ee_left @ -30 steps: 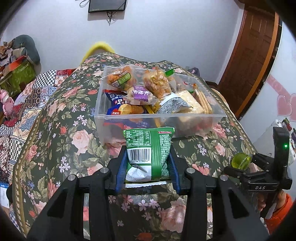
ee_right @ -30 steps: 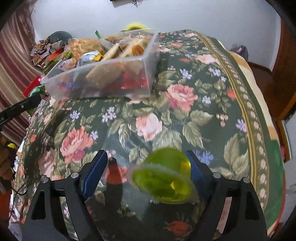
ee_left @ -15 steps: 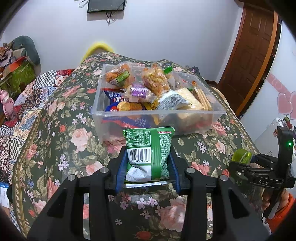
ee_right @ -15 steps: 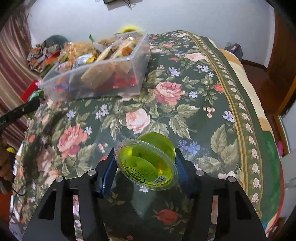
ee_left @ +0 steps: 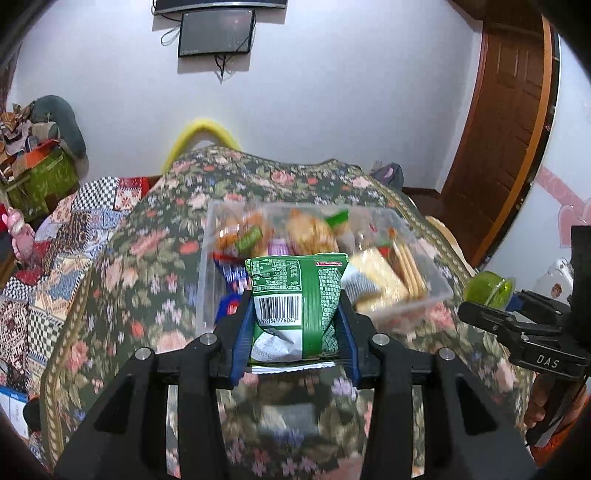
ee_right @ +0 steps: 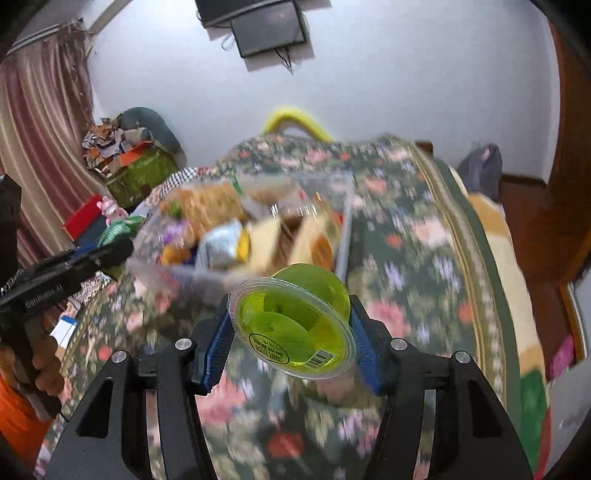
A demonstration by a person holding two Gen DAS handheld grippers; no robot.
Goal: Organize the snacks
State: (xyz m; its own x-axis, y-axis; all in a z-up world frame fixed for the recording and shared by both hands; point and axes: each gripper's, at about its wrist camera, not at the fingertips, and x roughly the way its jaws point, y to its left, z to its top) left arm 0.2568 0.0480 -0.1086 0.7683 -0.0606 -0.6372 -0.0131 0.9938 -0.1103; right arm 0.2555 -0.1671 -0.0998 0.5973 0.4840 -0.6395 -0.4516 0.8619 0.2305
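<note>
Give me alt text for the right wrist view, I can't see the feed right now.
The right gripper holds a green jelly cup between its blue pads, above a floral bedspread. Behind it sits a clear plastic box full of packaged snacks, blurred by motion. At left, the other gripper carries a green packet.

a floral bedspread covers the bed; a dark screen hangs on the far wall, a wooden door stands at the right, a striped curtain at the left

a home bedroom: a bed under a floral cover, a wooden door at right, striped curtains at left.
</note>
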